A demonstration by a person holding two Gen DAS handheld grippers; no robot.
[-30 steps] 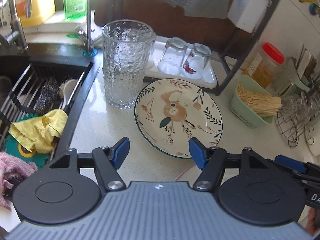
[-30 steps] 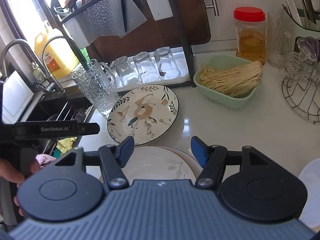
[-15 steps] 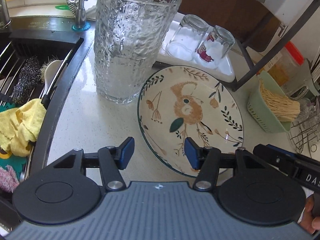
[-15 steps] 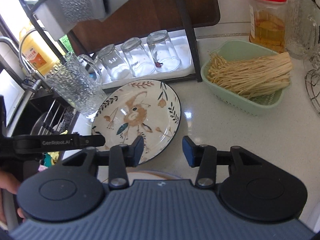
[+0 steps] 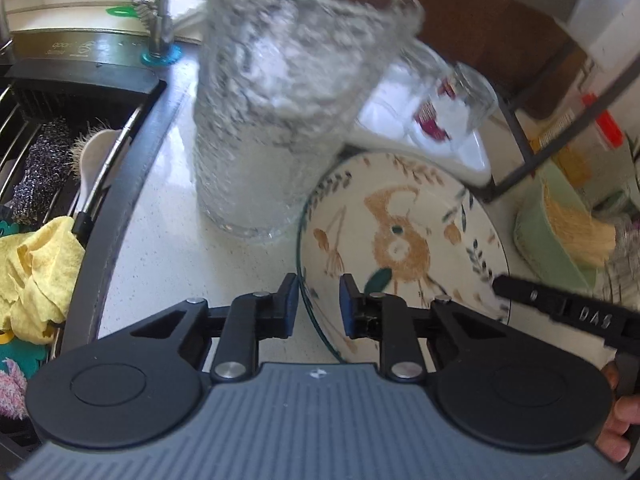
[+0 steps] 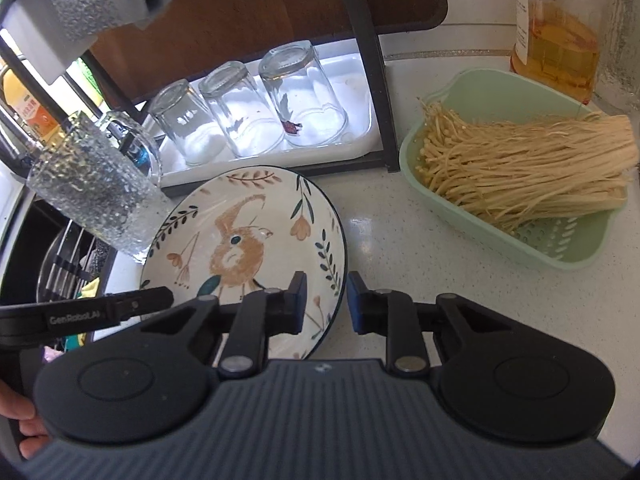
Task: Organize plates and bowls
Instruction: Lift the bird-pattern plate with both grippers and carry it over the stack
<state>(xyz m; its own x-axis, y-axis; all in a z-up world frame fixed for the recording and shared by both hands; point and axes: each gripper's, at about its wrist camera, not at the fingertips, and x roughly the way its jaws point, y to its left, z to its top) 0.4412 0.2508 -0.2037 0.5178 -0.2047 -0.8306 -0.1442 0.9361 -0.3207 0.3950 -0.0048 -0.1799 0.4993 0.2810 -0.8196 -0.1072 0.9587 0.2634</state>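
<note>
Left wrist view: left gripper closing, jaws astride near-left rim of patterned plate on counter; right gripper closing astride its right rim; pad contact unclear

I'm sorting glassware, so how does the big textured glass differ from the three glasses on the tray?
The textured glass is larger, pebbled and mouth-up on the counter; the three glasses are smaller, smooth and upside down on the white tray. All are clear glass.
</note>
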